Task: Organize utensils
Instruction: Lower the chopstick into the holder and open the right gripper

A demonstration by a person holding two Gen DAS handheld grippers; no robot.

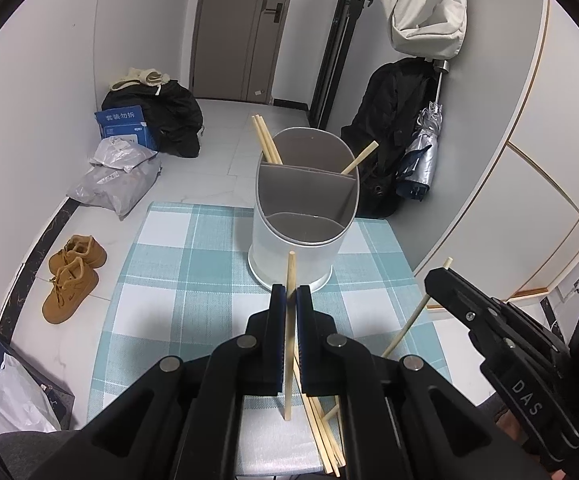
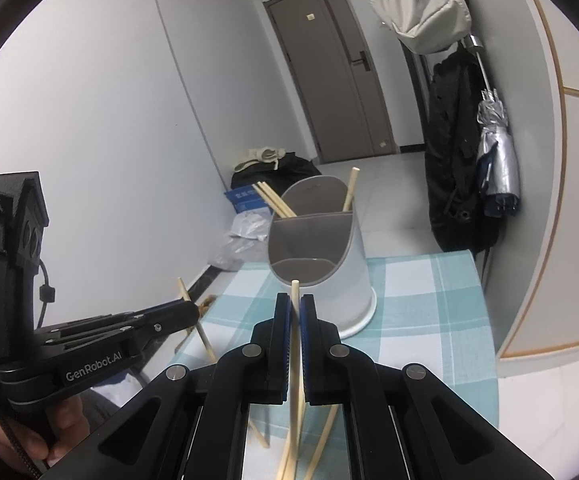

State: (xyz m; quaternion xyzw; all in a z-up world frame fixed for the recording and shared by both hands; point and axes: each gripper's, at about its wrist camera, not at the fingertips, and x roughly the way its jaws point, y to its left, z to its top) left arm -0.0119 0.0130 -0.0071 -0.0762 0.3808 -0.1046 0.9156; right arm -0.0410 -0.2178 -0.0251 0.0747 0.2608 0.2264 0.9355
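step: I've got one chopstick in each gripper, both lifted off the table; next is dropping them into the holder point(image 1: 301, 216), my read.
how to do it well: I'd tip each stick closer to upright, bring the lower end over the rim, then let go only once the tip is inside. Back compartment already has chopsticks point(image 1: 266, 141), so I'd aim there to keep like with like. One arm at a time, since both grippers are close together in front of the holder and the sticks could cross.
left gripper point(image 1: 290, 294): pads pinched tight on left chopstick point(image 1: 289, 332), held near its upper part, long tail hanging below.
right gripper point(image 2: 296, 302): pads closed on right chopstick point(image 2: 295, 344), short bit poking above the fingertips.
holder location: on the checked tablecloth point(image 1: 161, 280), far end of the table, just ahead of both grippers.
remaining pile point(image 1: 327, 440): loose chopsticks on the near edge, below my left gripper.
risk: long tail may clip the front rim on the way over.
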